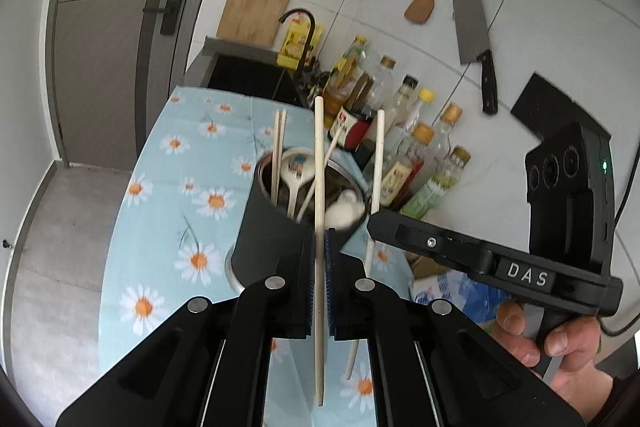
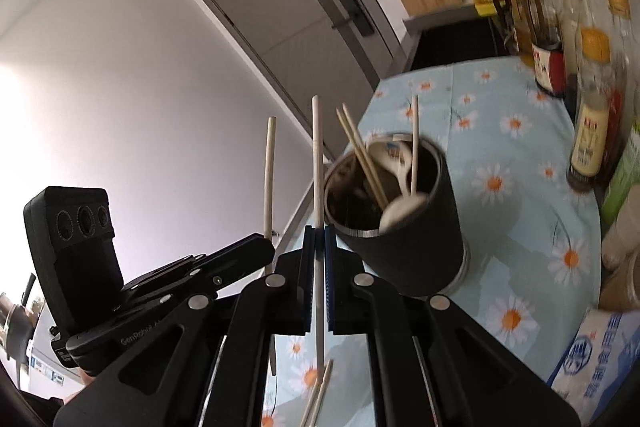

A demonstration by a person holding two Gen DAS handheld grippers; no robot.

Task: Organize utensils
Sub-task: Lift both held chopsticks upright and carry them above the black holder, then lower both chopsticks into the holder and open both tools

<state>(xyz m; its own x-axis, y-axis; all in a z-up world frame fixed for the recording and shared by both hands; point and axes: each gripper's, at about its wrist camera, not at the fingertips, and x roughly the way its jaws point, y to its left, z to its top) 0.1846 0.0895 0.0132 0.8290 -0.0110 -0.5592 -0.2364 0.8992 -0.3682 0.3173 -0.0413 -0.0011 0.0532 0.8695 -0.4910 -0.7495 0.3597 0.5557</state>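
Chopsticks are being loaded into the dark utensil cup (image 1: pixel 280 227) on the tabletop (image 1: pixel 168 187): left gripper (image 1: pixel 319 247) and right gripper (image 2: pixel 319 247) fingers are each clamping one upright chopstick (image 1: pixel 319 167) (image 2: pixel 316 167) beside the cup; next, judging, lowering each tip over the rim

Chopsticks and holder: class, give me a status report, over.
Left hand-held gripper shut on a chopstick; right hand-held gripper shut on another. Holder just ahead, upright, part-filled. Nothing in the way.
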